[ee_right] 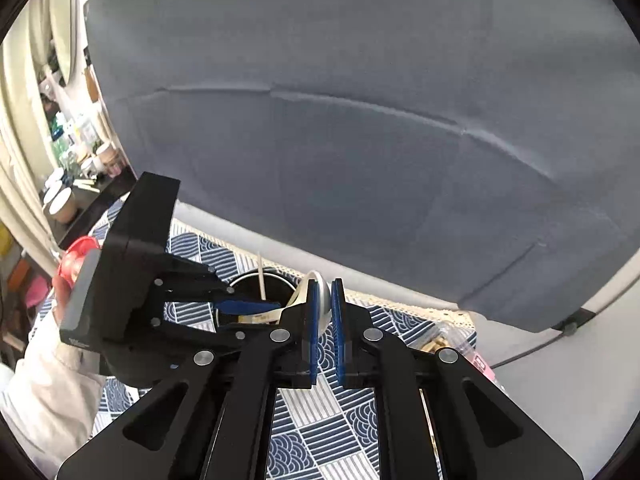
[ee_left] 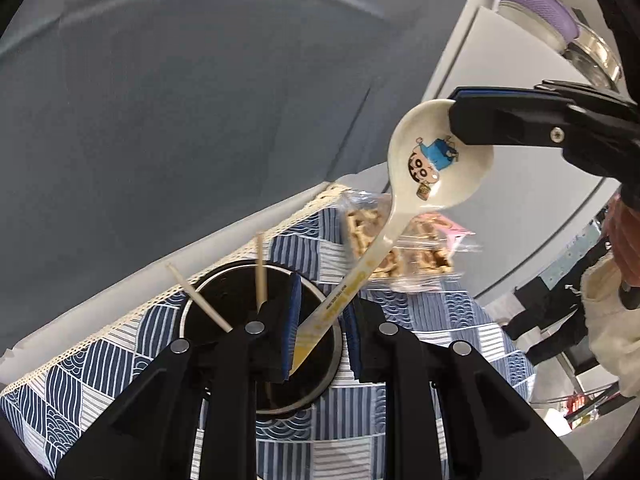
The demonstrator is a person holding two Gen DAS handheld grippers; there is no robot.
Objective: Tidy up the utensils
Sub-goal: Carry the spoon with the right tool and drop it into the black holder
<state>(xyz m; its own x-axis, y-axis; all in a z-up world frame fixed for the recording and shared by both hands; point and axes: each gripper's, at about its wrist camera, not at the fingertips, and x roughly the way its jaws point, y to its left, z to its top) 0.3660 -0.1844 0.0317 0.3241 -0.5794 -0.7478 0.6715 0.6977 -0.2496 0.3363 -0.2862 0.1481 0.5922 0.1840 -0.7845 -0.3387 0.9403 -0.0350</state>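
A cream ceramic spoon [ee_left: 432, 160] with a cartoon boy in its bowl slants down, its yellow-printed handle end inside a black cup [ee_left: 224, 284]. My right gripper [ee_left: 456, 98] is shut on the spoon's bowl rim; in the right wrist view [ee_right: 325, 308] the blue pads pinch the spoon's bowl [ee_right: 320, 292]. My left gripper [ee_left: 320, 328] is open around the spoon handle above the cup, its pads standing apart from it. Two wooden chopsticks [ee_left: 261, 268] stand in the cup [ee_right: 256, 286].
The cup stands on a blue-and-white patterned tablecloth [ee_left: 100, 364]. A clear bag of biscuits [ee_left: 404, 248] lies behind the cup. A grey sofa back [ee_right: 360, 120] rises behind the table. A steel bowl with purple lid [ee_left: 560, 28] sits at the upper right.
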